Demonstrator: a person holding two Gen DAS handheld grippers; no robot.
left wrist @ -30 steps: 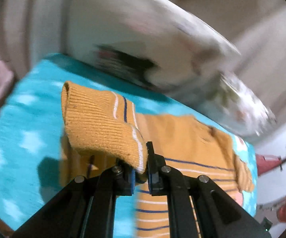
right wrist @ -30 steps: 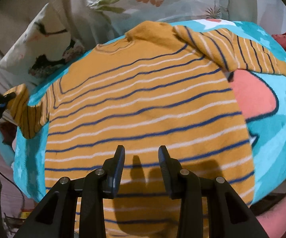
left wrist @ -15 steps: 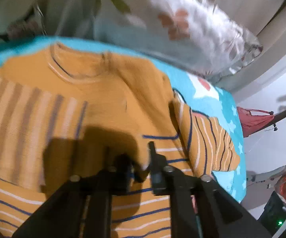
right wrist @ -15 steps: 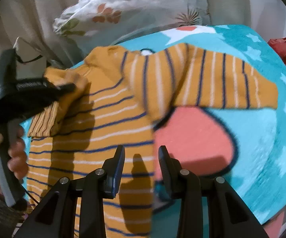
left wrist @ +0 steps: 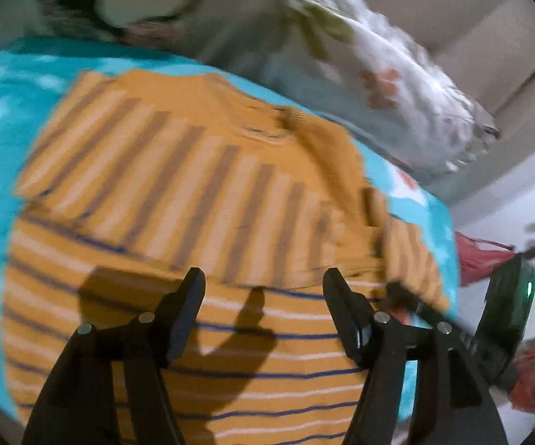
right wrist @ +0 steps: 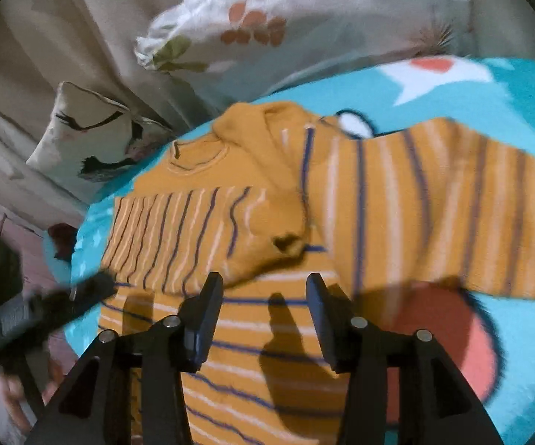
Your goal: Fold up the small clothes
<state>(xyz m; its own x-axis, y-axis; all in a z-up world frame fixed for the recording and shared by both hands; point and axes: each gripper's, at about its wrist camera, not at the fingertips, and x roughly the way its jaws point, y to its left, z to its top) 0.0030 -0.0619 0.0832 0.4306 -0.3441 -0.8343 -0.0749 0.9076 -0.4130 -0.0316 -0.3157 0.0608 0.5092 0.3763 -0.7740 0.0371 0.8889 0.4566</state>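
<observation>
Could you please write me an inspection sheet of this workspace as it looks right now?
Surface: turquoise star-print blanket with a cartoon face, spread under the garment.
Job's things: mustard-yellow knitted sweater with navy and white stripes, lying flat; one sleeve folded across the chest, the other sleeve stretched out over the blanket.
Clutter: nothing seen on the blanket.
Grippers: left claw open, empty, above the sweater's body; right claw open, empty, near the folded sleeve's cuff.
Cables: nothing seen.
Surroundings: white floral pillow and cream cushion with a black drawing behind the blanket; red bag beside it, blurred.
</observation>
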